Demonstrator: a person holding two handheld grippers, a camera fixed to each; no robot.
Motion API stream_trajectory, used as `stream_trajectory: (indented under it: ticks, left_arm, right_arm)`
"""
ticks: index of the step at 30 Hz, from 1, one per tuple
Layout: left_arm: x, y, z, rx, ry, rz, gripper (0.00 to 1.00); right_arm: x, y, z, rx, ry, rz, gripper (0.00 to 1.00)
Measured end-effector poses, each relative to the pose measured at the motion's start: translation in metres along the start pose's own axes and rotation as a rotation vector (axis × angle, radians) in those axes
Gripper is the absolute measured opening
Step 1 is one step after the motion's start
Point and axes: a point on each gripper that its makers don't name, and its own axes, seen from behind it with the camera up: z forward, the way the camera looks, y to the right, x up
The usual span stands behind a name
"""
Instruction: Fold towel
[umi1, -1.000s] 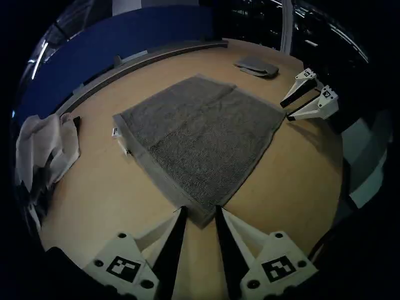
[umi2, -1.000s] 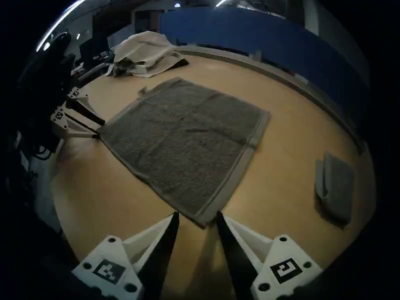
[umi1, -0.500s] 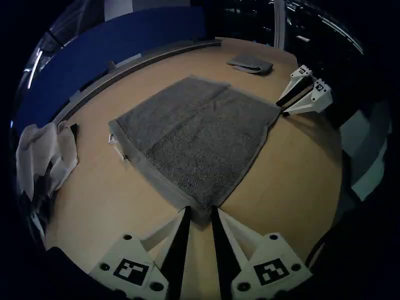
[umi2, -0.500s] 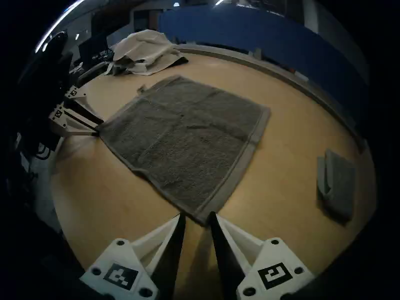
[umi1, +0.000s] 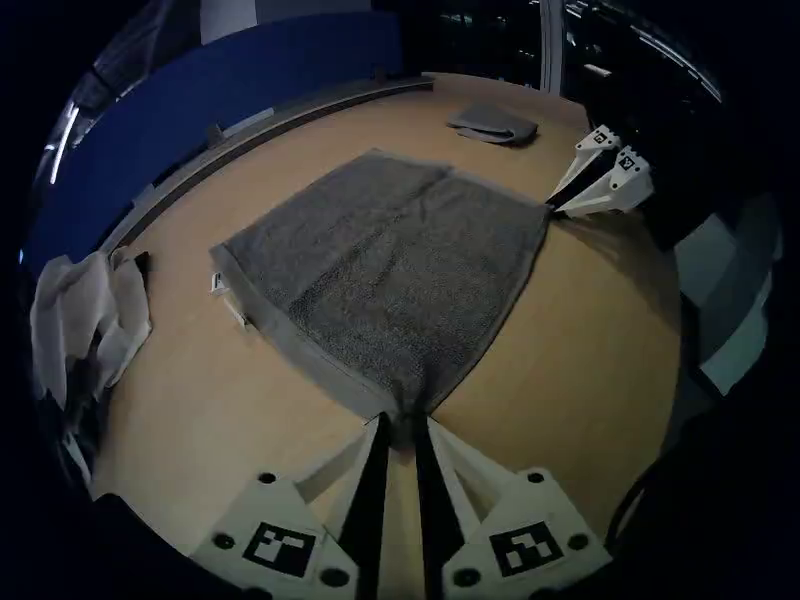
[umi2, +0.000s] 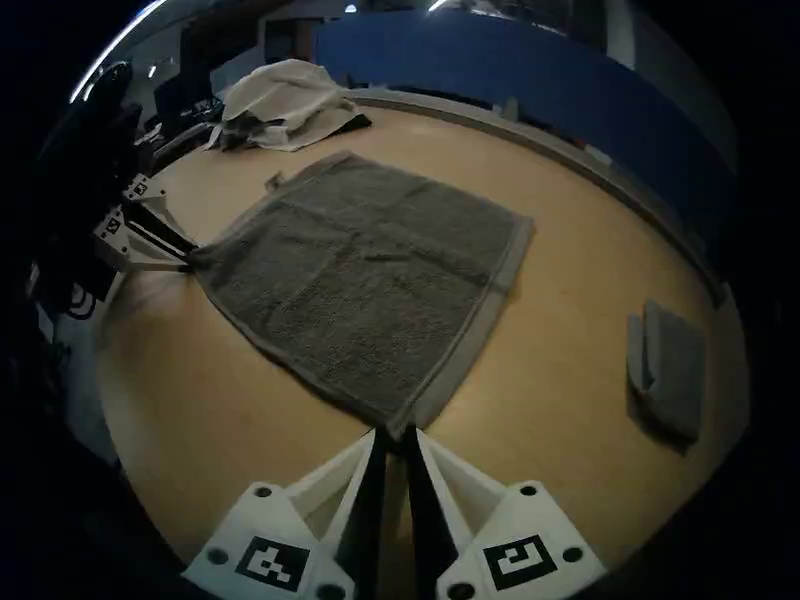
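A grey towel (umi1: 390, 265) lies spread flat on the wooden table (umi1: 560, 340). In the left gripper view my left gripper (umi1: 403, 428) is shut on the towel's nearest corner, which is pinched between the fingertips. The right gripper (umi1: 588, 190) shows farther off at the towel's right corner. In the right gripper view the towel (umi2: 365, 265) stretches away from my right gripper (umi2: 395, 438), whose fingers are shut on its near corner. The left gripper (umi2: 160, 245) sits at the towel's left corner there.
A folded grey towel (umi1: 492, 122) (umi2: 665, 370) rests apart on the table. A heap of white cloths (umi1: 85, 305) (umi2: 285, 100) lies near the table's edge. A blue partition (umi1: 210, 85) (umi2: 520, 70) runs along the far side.
Both grippers have narrowed from open to shut around the towel's near corners. Each has slid slightly forward onto its corner. The towel still lies flat.
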Motion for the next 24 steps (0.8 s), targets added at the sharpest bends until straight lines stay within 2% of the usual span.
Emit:
stream_trajectory:
  ticks: [10, 24]
  left_arm:
    - [0.001, -0.004, -0.002, 0.009, -0.012, -0.02, 0.13]
    - [0.013, -0.012, -0.016, 0.043, 0.014, -0.054, 0.13]
  right_arm:
    - [0.009, -0.004, -0.008, 0.004, 0.027, 0.006, 0.12]
    - [0.024, -0.006, -0.02, -0.001, 0.06, 0.005, 0.12]
